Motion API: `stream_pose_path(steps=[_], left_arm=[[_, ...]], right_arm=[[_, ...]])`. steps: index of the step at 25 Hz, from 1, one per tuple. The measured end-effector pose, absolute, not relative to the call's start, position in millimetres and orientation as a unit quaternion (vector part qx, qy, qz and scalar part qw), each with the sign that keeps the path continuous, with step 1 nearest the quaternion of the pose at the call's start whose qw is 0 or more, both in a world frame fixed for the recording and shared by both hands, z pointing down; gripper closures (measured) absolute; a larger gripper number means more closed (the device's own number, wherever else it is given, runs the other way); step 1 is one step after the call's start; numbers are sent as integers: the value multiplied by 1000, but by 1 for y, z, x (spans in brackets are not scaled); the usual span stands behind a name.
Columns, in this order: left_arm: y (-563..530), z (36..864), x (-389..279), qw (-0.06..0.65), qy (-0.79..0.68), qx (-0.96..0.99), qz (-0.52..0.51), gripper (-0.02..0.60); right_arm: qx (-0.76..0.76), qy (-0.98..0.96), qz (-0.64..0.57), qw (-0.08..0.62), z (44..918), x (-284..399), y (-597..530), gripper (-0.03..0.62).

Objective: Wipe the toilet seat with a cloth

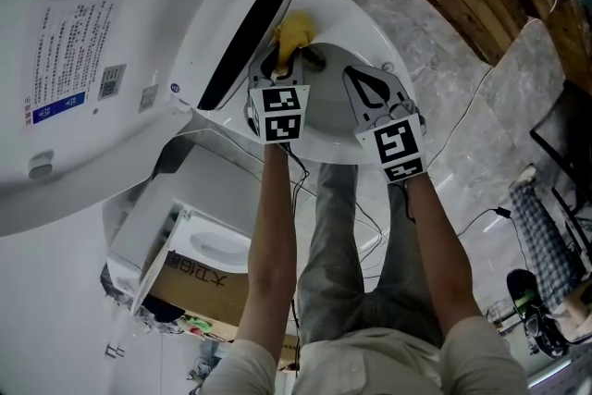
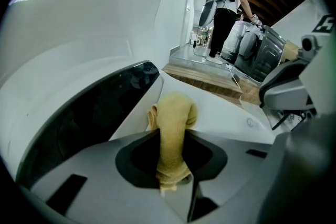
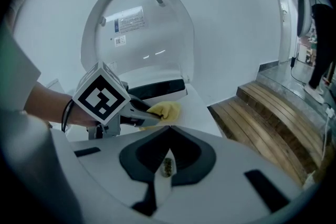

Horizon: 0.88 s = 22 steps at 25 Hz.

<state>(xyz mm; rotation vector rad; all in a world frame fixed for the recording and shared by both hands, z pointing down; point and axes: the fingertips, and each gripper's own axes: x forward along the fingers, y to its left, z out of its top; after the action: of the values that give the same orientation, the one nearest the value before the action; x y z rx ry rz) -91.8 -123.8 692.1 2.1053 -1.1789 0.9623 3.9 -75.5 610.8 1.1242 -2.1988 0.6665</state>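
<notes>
The white toilet has its lid (image 1: pixel 102 60) raised, and the seat (image 1: pixel 344 18) lies flat below a dark strip (image 1: pixel 242 37) at the hinge. A yellow cloth (image 1: pixel 294 34) rests on the rear of the seat next to that strip. My left gripper (image 1: pixel 289 60) is shut on the cloth (image 2: pixel 176 110), which hangs bunched out of the left gripper (image 2: pixel 172 136) jaws. Just to its right, my right gripper (image 1: pixel 351 71) hovers over the seat, shut with nothing held. In the right gripper view, the right gripper (image 3: pixel 169 127) points at the cloth (image 3: pixel 165 110).
A wooden step (image 3: pixel 273 113) runs along the toilet's right side. Cables (image 1: pixel 481 217) trail over the marble floor. A cardboard box (image 1: pixel 199 277) sits at the lower left. A person (image 2: pixel 226 13) stands far off by some machines.
</notes>
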Motion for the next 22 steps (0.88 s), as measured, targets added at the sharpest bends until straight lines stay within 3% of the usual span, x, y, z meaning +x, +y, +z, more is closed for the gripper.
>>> stream_pose_path(steps=[22], left_arm=[[-72,691,-147,288,-481,749,353,463]], right_arm=[[382,-845,258,273,607,-44,-36,586]])
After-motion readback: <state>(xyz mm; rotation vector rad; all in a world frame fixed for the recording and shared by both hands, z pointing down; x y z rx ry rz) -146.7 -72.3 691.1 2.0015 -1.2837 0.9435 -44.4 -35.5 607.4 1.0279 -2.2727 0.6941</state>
